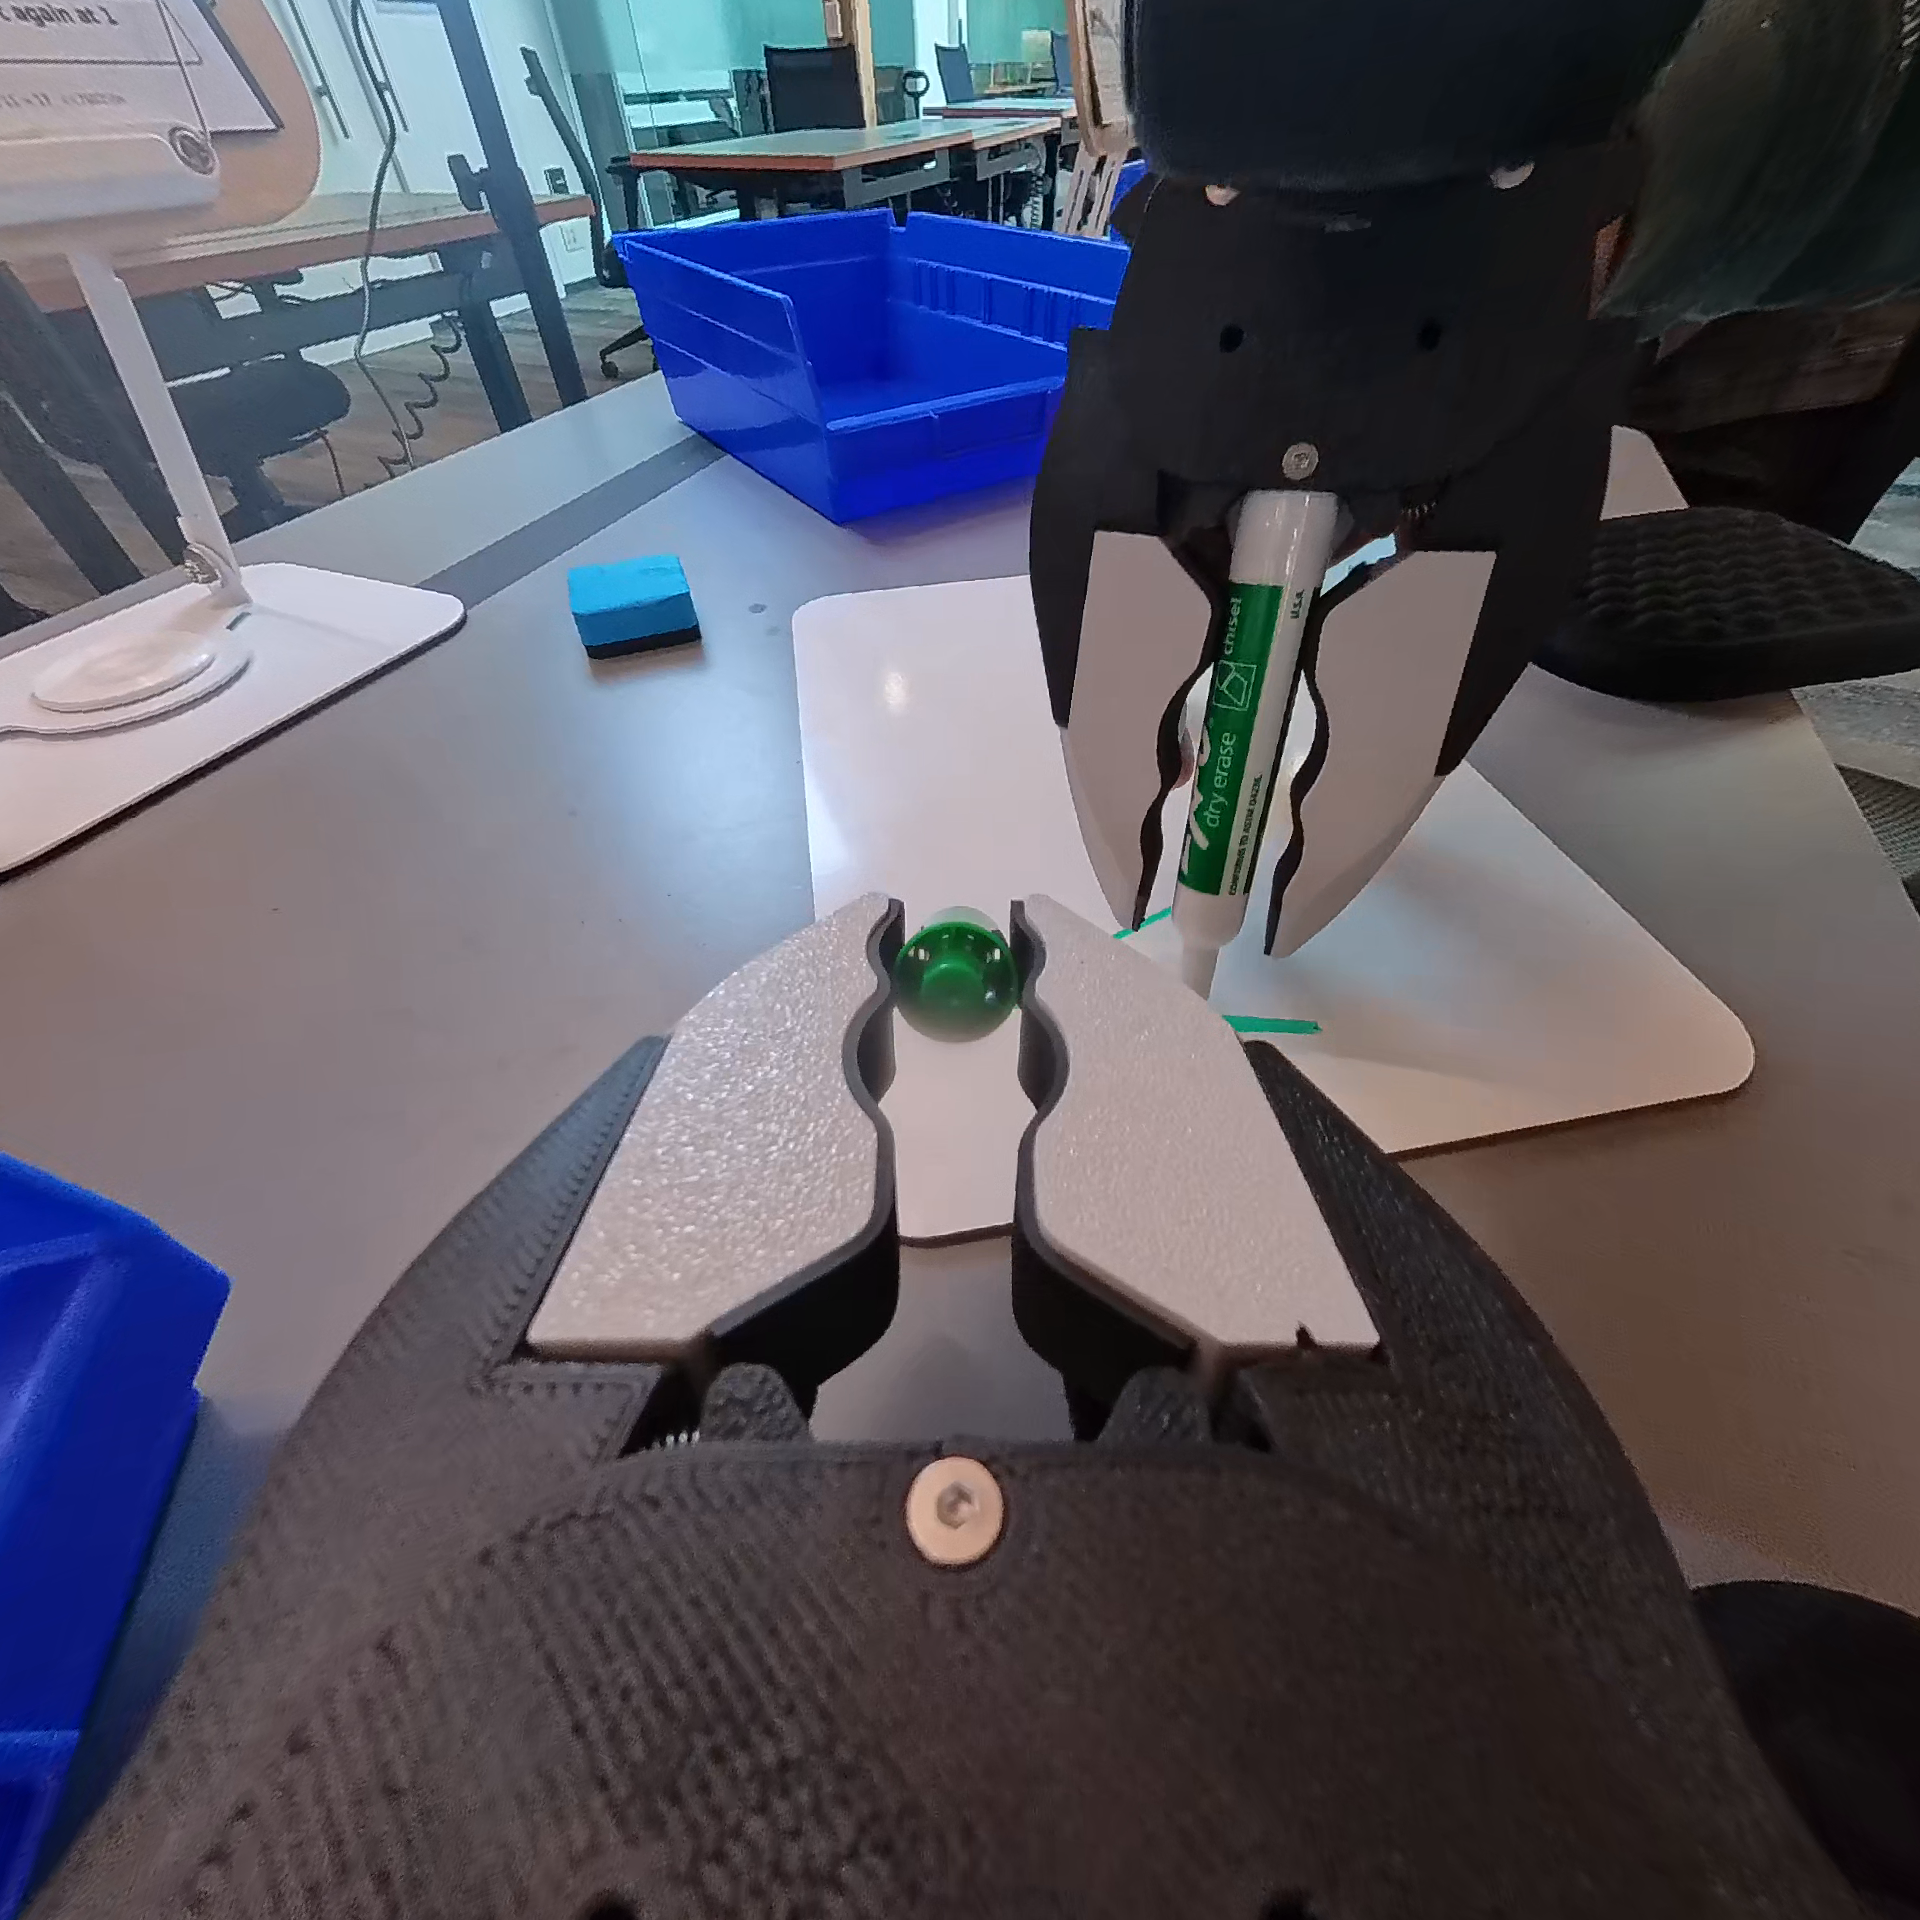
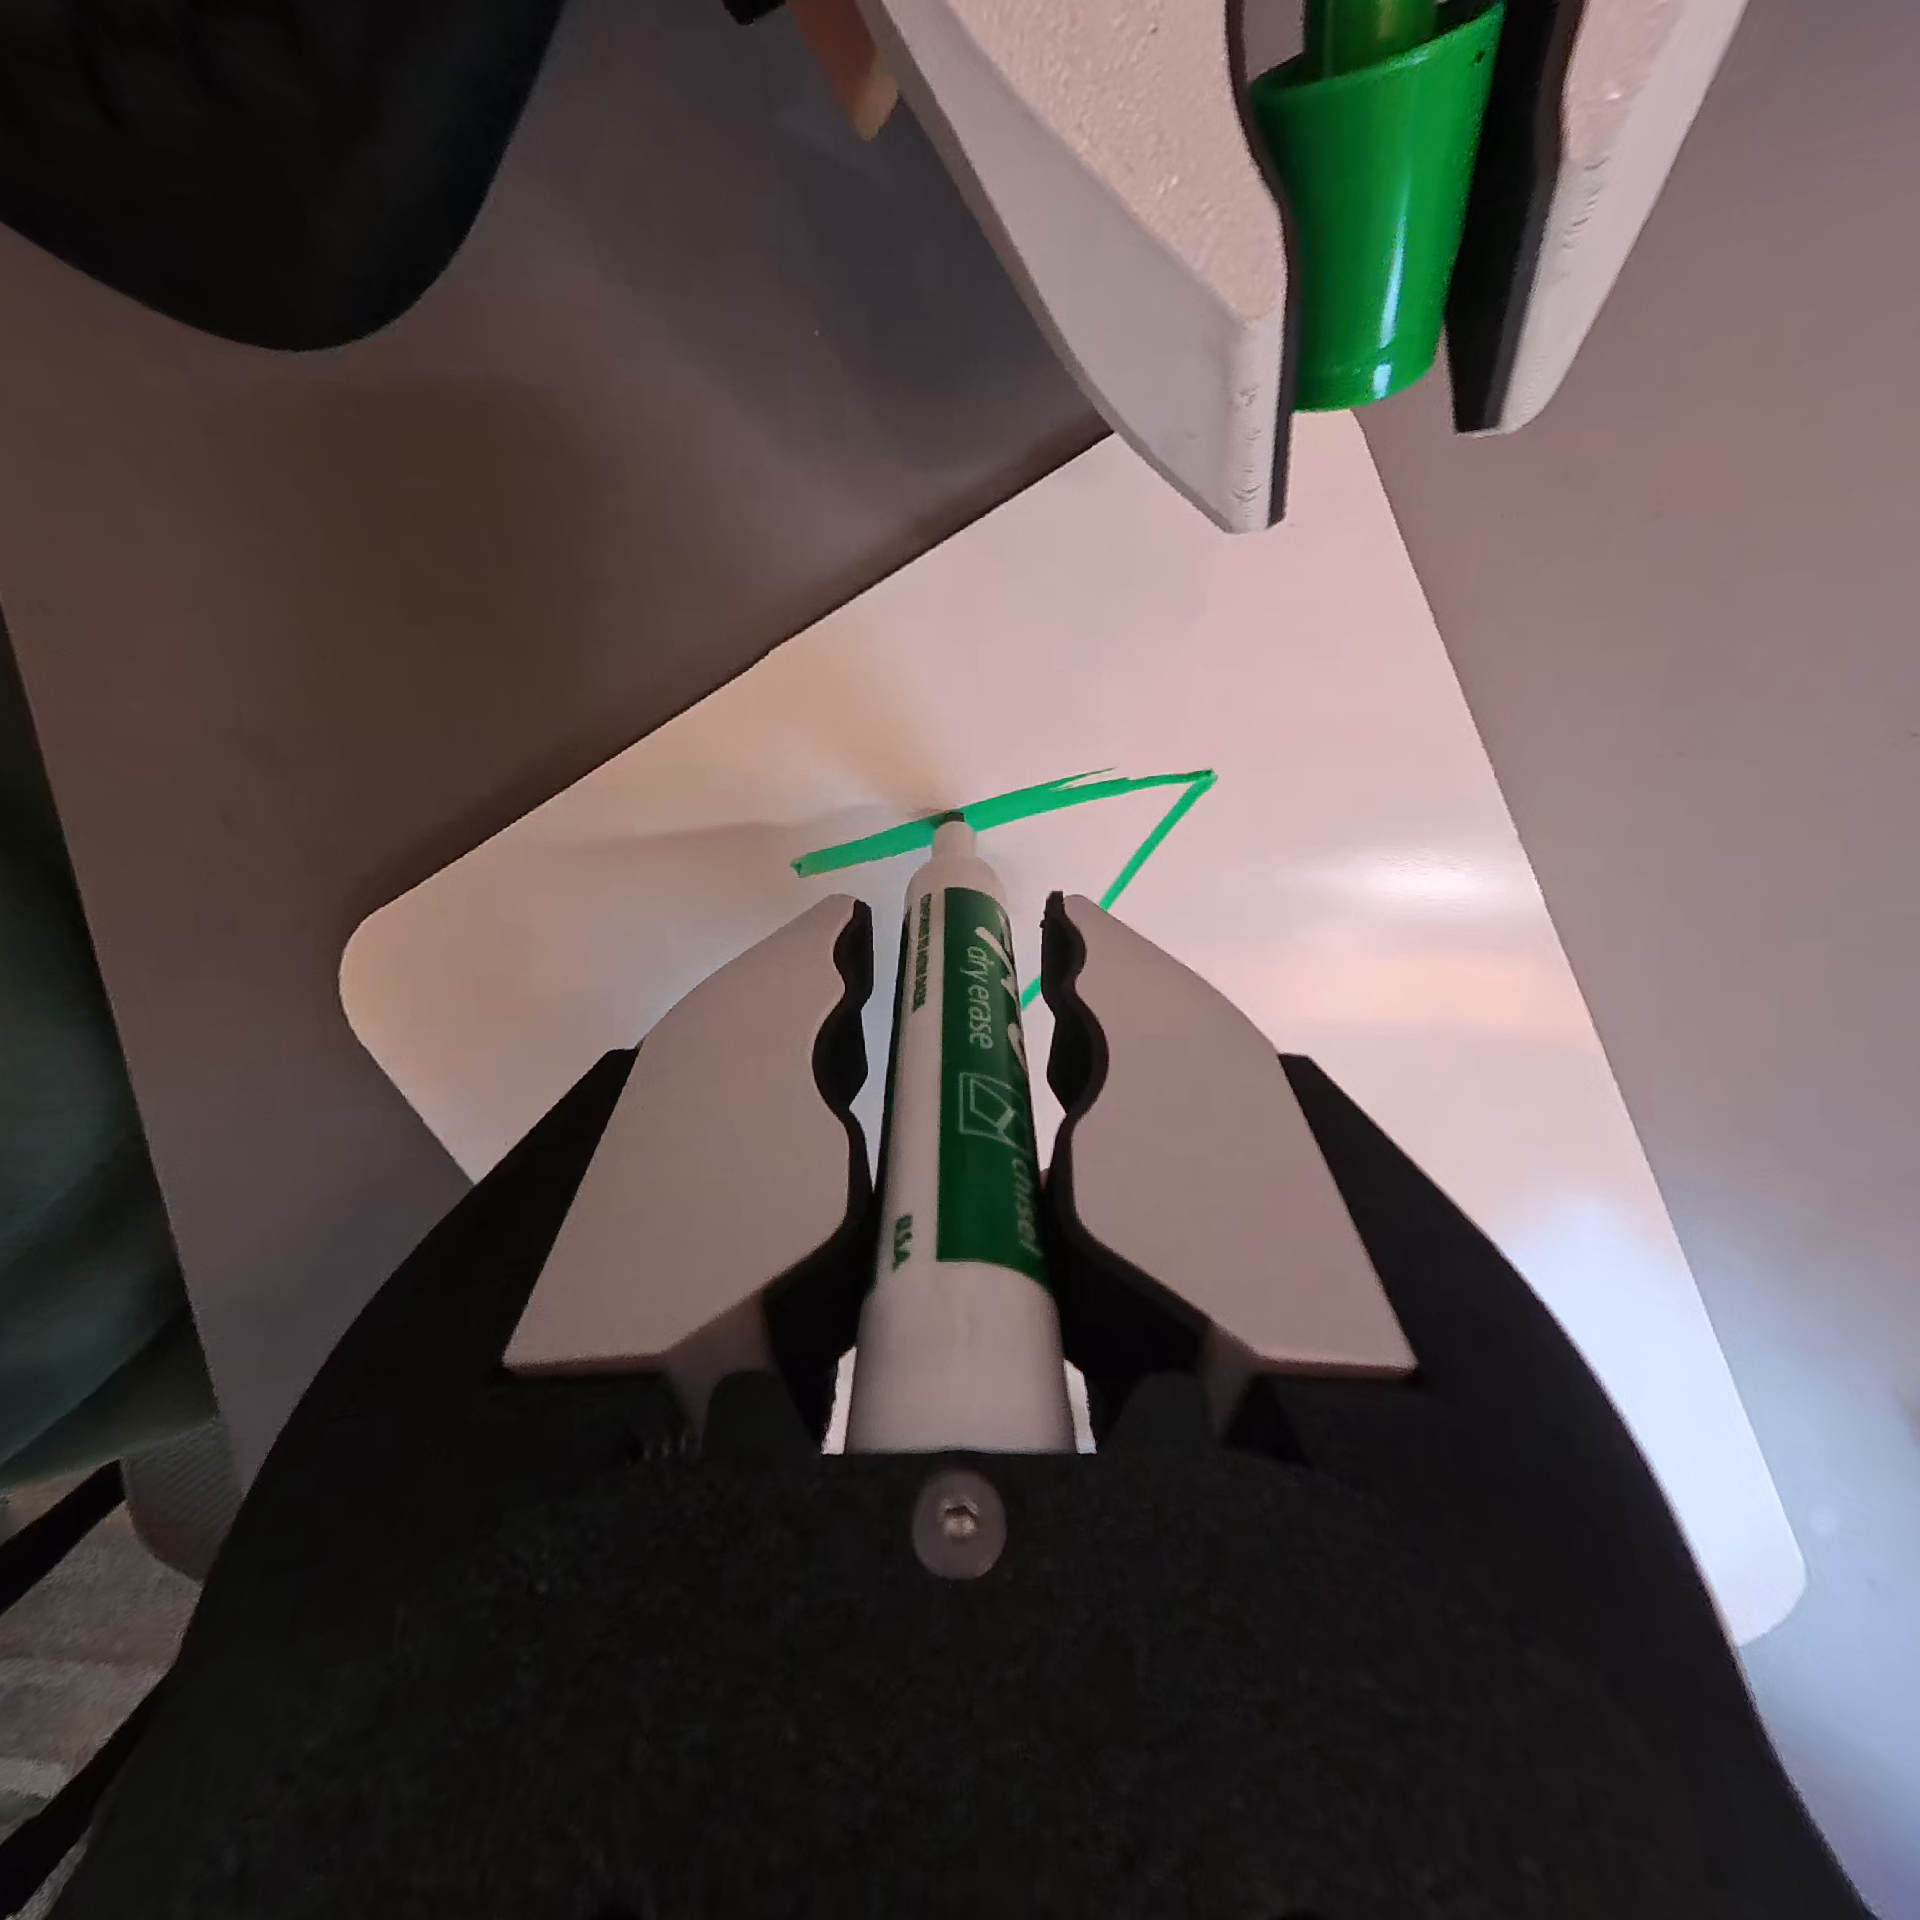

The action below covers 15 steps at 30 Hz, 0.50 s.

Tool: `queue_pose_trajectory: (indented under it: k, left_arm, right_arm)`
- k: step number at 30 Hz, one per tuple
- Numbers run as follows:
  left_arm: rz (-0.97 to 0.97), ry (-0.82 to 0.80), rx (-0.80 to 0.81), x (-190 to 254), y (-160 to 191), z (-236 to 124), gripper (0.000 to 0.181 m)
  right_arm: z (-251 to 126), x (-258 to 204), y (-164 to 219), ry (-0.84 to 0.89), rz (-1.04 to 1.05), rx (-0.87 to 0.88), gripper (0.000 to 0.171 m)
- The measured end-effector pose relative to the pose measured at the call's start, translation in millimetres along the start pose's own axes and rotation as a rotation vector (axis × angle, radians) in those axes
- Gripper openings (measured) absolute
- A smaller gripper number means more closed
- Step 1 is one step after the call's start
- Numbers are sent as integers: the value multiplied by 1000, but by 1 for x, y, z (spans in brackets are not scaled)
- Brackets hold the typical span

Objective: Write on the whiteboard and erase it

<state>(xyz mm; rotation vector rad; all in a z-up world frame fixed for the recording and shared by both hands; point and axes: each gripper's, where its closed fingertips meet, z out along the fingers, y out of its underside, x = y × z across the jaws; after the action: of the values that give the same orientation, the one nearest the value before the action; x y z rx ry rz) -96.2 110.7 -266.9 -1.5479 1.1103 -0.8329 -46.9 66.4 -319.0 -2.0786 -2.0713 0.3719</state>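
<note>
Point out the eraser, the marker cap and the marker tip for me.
eraser (image 1: pixel 632 603): left wrist view, blue top face.
marker cap (image 1: pixel 956 985): left wrist view, rounded green end.
marker tip (image 2: pixel 948 823): right wrist view, nib on the whiteboard.

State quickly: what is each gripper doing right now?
Left gripper: closed on the green marker cap.
Right gripper: closed on the marker, tip on the whiteboard.

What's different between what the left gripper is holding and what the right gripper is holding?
The left gripper pinches only a small green cap at its fingertips, clear of the whiteboard. The right gripper grips the long white marker deep between its fingers, tip pressed on the whiteboard over green lines. Both grippers are shut.
</note>
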Motion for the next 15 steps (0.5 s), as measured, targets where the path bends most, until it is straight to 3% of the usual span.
queue_pose_trajectory:
  k: [10,15]
  left_arm:
    - [-2,2,-4,1,1,1,19]
    - [-2,5,-8,1,2,1,19]
  right_arm:
    - [-9,19,28,53,41,-55,32]
    - [-21,26,26,51,95,15,32]
